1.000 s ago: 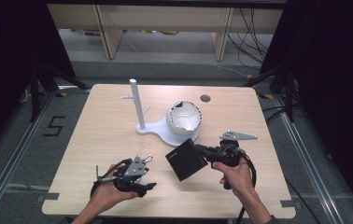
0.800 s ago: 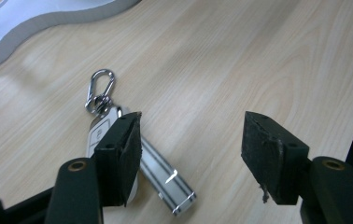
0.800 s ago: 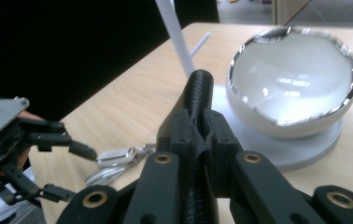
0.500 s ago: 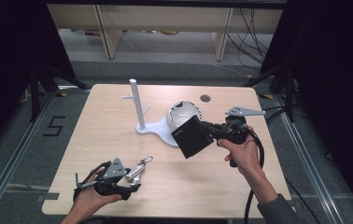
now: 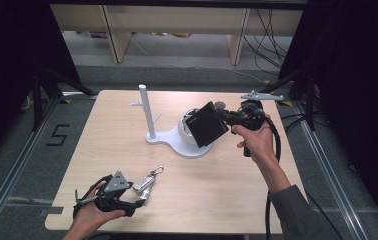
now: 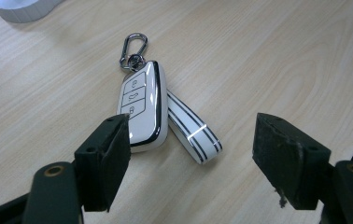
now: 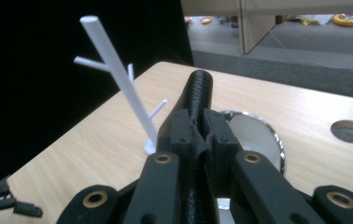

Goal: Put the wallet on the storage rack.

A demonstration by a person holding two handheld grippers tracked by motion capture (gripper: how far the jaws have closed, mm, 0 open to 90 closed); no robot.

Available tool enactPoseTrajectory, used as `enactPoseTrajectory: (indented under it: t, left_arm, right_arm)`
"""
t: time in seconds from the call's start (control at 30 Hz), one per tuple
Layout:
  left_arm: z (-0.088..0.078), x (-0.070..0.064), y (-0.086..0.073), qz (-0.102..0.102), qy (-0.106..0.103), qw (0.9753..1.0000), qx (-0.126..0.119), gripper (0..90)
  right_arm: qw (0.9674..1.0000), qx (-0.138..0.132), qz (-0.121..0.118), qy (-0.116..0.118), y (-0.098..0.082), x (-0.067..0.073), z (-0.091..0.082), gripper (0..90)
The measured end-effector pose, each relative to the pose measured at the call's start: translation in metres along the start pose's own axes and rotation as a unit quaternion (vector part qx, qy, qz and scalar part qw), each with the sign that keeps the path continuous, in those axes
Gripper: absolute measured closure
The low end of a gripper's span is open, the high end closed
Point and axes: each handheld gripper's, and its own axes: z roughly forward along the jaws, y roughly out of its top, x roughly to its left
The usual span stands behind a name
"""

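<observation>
So since a moment back the right gripper point(image 5: 225, 118) has gone up and away from the person, carrying the black wallet point(image 5: 208, 123) off the desk point(image 5: 107, 135) and over the white bowl point(image 5: 186, 131). A second ago that wallet was low on the near part of the desk; now it hangs tilted in the air in front of the bowl and covers most of it in the high view. The left gripper point(image 5: 139, 196) has slid back toward the near-left corner and let go of the car key point(image 5: 143, 183), which now lies flat on the wood.

Right jaws are clamped tight on the wallet's edge; the right gripper view looks straight down its textured spine point(image 7: 198, 105) pinched between the pads. Behind it there's the bowl's shiny rim point(image 7: 277, 140), and what I can see of the inside looks pale and bare, though the wallet hides a lot of it. The white peg stand point(image 5: 147, 112) sits upright just left of the bowl, on the same white base point(image 5: 169, 141).

Left jaws are spread wide with nothing between them, resting low over the desk. In the left gripper view the key point(image 6: 141, 103) lies just ahead of them, nearer the left pad, buttons up, with a carabiner clip point(image 6: 133, 46) at its far end and a white striped strap point(image 6: 194, 133) folded alongside.
</observation>
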Motion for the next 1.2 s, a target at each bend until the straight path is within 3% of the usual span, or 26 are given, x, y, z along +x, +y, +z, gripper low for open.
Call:
enactPoseTrajectory:
  t: [0.03,0.1,0.13,0.2,0.27,0.43,0.5,0.63,0.67,0.77,0.97,1.03,1.07,1.1,1.2]
  left_arm:
    - [0.000,0.000,-0.001,-0.007,-0.004,1.0000,0.000,27.5]
    - [0.000,0.001,0.000,0.000,-0.001,1.0000,0.002,27.5]
    - [0.000,0.001,0.000,0.001,0.000,1.0000,0.004,27.5]
    - [-0.001,0.002,-0.001,0.002,0.000,1.0000,0.002,27.5]
    - [0.000,0.002,-0.001,-0.010,-0.001,0.9999,-0.004,27.5]
    - [0.000,0.004,-0.001,-0.006,0.000,1.0000,0.000,27.5]
    - [-0.001,0.004,-0.002,-0.008,-0.003,1.0000,-0.001,27.5]
    - [-0.001,0.004,-0.003,-0.013,0.000,0.9999,-0.001,27.5]
    - [-0.001,0.005,-0.003,-0.012,-0.002,0.9999,0.000,27.5]
    - [0.000,0.006,-0.003,-0.008,-0.002,1.0000,0.006,27.5]
    - [0.001,0.006,-0.005,-0.009,-0.005,0.9999,0.008,27.5]
    - [0.002,0.005,-0.005,-0.011,-0.006,0.9999,0.009,27.5]
    - [0.002,0.006,-0.005,-0.008,-0.002,0.9999,0.012,27.5]
    - [0.002,0.005,-0.006,-0.012,-0.003,0.9999,0.010,27.5]
    - [0.003,0.005,-0.006,-0.012,-0.004,0.9999,0.011,27.4]
  right_arm:
    - [1.0000,0.002,0.006,-0.002,0.002,0.000,0.000,83.9]
    - [1.0000,-0.001,-0.002,-0.007,0.005,-0.003,0.002,83.9]
    - [0.9999,0.006,0.011,-0.009,0.006,-0.003,0.002,83.9]
    - [0.9998,0.012,0.005,-0.017,0.009,-0.009,0.004,83.9]
    - [0.9993,0.012,0.013,-0.033,0.011,-0.016,0.006,83.9]
    - [0.9989,0.012,0.013,-0.043,0.011,-0.026,0.012,83.8]
    - [0.9982,0.015,0.029,-0.051,0.012,-0.027,0.013,83.9]
    - [0.9974,0.017,0.021,-0.067,0.014,-0.036,0.016,83.9]
    - [0.9969,0.020,0.034,-0.069,0.014,-0.037,0.019,83.9]
    - [0.9968,0.020,0.025,-0.074,0.015,-0.039,0.020,83.8]
    - [0.9961,0.022,0.050,-0.069,0.013,-0.040,0.027,83.8]
    - [0.9963,0.020,0.047,-0.070,0.012,-0.043,0.031,83.8]
    - [0.9951,0.023,0.062,-0.074,0.012,-0.042,0.032,83.8]
    - [0.9958,0.023,0.051,-0.073,0.011,-0.045,0.034,83.8]
    - [0.9948,0.022,0.055,-0.082,0.011,-0.051,0.038,83.8]
